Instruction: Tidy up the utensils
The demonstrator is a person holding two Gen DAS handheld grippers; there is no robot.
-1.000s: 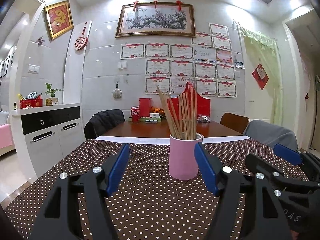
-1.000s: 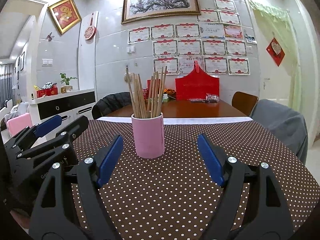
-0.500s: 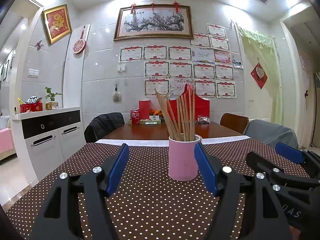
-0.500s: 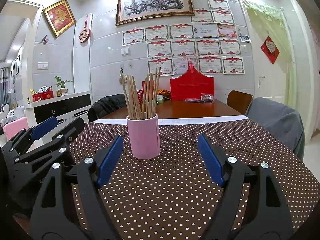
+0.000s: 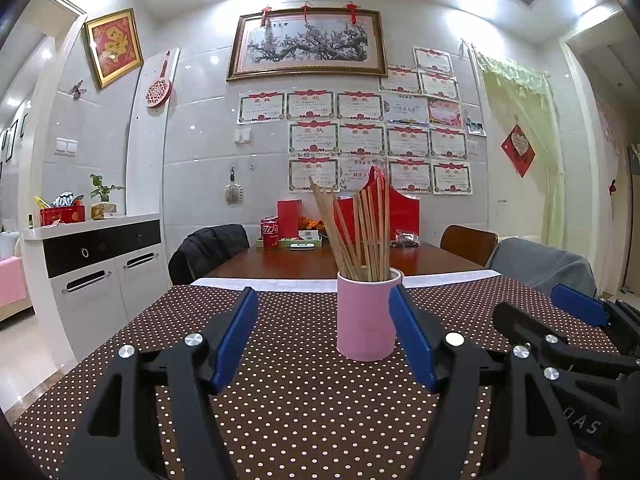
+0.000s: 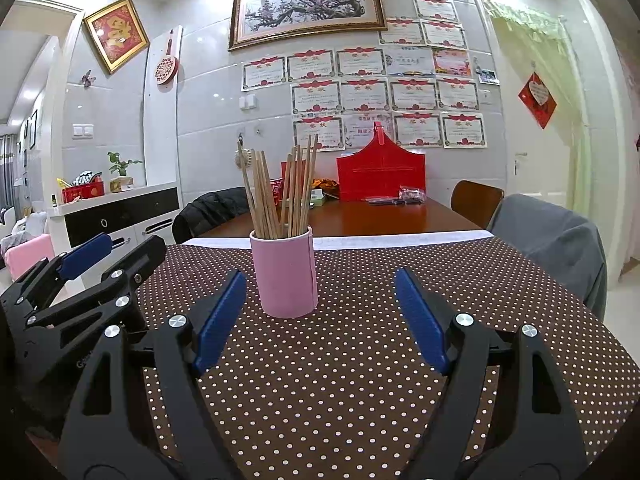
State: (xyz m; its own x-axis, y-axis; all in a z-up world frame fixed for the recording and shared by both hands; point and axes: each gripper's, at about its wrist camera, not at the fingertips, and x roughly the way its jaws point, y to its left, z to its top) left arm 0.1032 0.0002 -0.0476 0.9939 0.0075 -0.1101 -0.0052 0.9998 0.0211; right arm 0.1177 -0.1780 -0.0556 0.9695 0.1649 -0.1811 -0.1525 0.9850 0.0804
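A pink cup (image 5: 366,314) stands upright on the brown polka-dot tablecloth (image 5: 292,392), with several wooden chopsticks (image 5: 360,232) standing in it. My left gripper (image 5: 324,336) is open and empty, just short of the cup, which sits toward its right finger. My right gripper (image 6: 320,318) is open and empty, the same cup (image 6: 286,274) and chopsticks (image 6: 282,192) ahead toward its left finger. Each gripper shows at the other view's edge: the right gripper (image 5: 568,328), the left gripper (image 6: 80,268).
Beyond the cloth lies bare wooden table (image 6: 380,216) with a red holder (image 6: 380,178), a red can (image 5: 270,232) and small items. Chairs (image 5: 210,248) stand at the far left and right (image 6: 548,240). A white sideboard (image 5: 96,264) stands to the left.
Both views have shifted slightly: the cup sits a little lower and farther left between the fingers than one second ago. Both grippers stay open.
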